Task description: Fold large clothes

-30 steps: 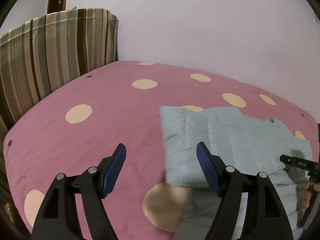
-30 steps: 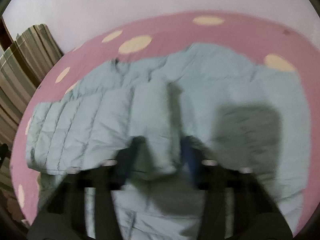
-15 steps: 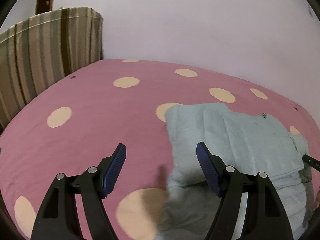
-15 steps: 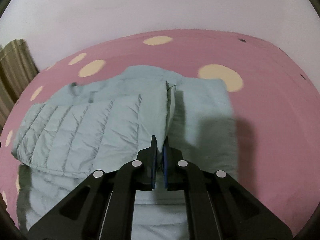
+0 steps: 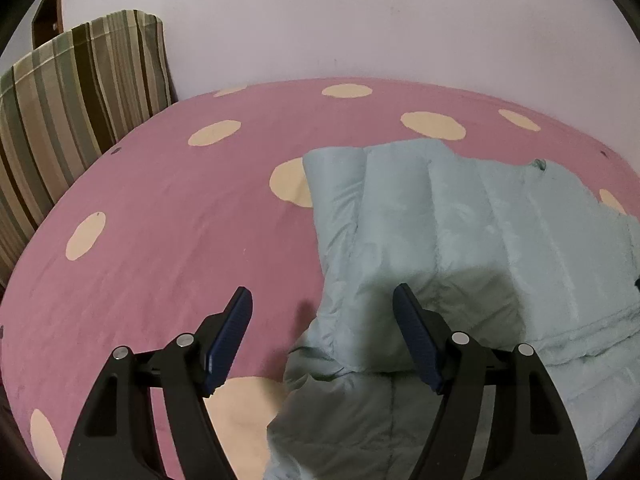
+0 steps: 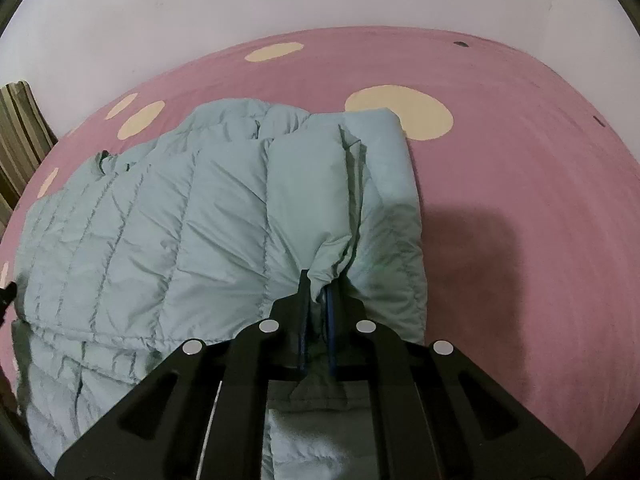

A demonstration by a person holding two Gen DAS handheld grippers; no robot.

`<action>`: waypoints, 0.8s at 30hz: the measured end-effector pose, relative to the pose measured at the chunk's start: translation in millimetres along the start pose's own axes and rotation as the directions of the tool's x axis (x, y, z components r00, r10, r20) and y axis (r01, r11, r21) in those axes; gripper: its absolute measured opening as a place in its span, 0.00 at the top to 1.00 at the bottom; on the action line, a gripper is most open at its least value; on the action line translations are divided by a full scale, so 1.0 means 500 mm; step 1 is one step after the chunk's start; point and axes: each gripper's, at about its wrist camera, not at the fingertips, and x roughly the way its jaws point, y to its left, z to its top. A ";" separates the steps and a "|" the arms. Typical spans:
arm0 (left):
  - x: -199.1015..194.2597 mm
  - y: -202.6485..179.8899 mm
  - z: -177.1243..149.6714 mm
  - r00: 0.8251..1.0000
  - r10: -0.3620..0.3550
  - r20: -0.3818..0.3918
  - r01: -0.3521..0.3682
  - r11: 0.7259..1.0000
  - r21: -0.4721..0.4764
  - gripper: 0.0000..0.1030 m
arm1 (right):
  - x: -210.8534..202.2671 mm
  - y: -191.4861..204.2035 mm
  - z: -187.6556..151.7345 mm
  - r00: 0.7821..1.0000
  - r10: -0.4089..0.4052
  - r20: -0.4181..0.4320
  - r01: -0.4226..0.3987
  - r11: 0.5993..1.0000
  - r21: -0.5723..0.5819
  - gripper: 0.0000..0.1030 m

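Observation:
A pale blue quilted puffer jacket (image 6: pixel 192 240) lies partly folded on a pink bed sheet with cream dots (image 6: pixel 520 160). My right gripper (image 6: pixel 316 280) is shut on a bunched fold of the jacket at its right side. In the left wrist view the jacket (image 5: pixel 460 232) fills the right half, its folded edge facing left. My left gripper (image 5: pixel 322 304) is open and empty, just above the jacket's left edge, one finger over the sheet (image 5: pixel 168 216) and the other over the fabric.
A striped cushion or headboard cover (image 5: pixel 76 92) stands at the left end of the bed. A plain pale wall (image 5: pixel 360 16) runs along the far side. The bed's right edge curves away in the right wrist view.
My right gripper has closed on the jacket fold and drawn it leftward over the body. My left gripper stayed open and moved closer to the jacket's left edge.

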 end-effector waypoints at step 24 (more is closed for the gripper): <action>0.136 -0.022 0.073 0.995 0.041 -0.091 -0.039 0.999 0.024 0.31 | 0.097 0.097 0.091 0.998 0.055 -0.044 -0.058 0.996 -0.073 0.72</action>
